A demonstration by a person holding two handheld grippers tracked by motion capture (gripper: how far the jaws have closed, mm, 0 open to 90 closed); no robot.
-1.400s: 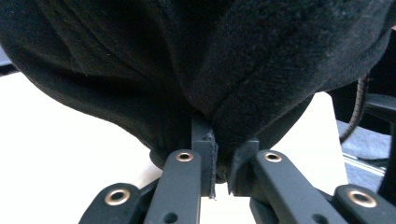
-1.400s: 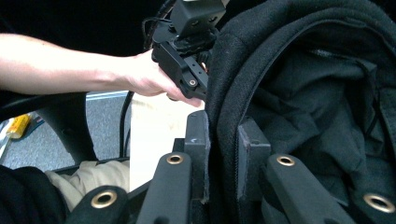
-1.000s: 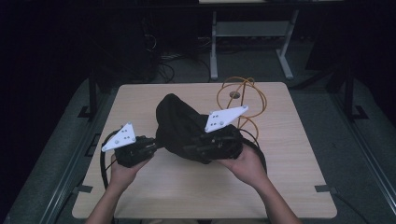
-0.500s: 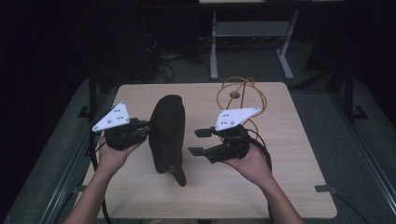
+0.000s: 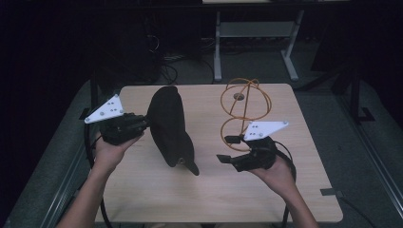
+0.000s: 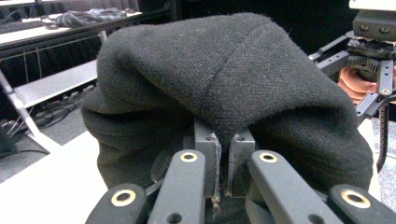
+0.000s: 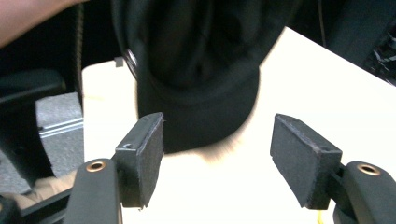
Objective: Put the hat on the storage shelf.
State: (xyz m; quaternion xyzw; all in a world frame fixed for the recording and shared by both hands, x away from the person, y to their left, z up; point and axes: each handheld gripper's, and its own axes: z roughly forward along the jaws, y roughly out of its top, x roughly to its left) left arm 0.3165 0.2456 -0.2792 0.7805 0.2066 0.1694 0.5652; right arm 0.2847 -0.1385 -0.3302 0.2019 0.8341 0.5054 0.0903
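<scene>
The left gripper [image 5: 124, 127] is held up over the left edge of the bench [image 5: 294, 190]. Its jaws are squeezed almost together, and they pinch the black cloth of a cap [image 5: 168, 127]. In the left gripper view the cloth bulges over the two jaws and folds down between them. The cap hangs from that grip, in the middle of the bench and a bit to the left. Its top points toward the far edge and its brim [image 5: 190, 166] points toward the near edge, down by the wood.

The right gripper [image 5: 227, 149] is on the right side of the bench, a little apart from the cap. Its jaws are wide open and hold nothing. An orange wire stand [image 5: 244, 107] is behind it, near the far edge.
</scene>
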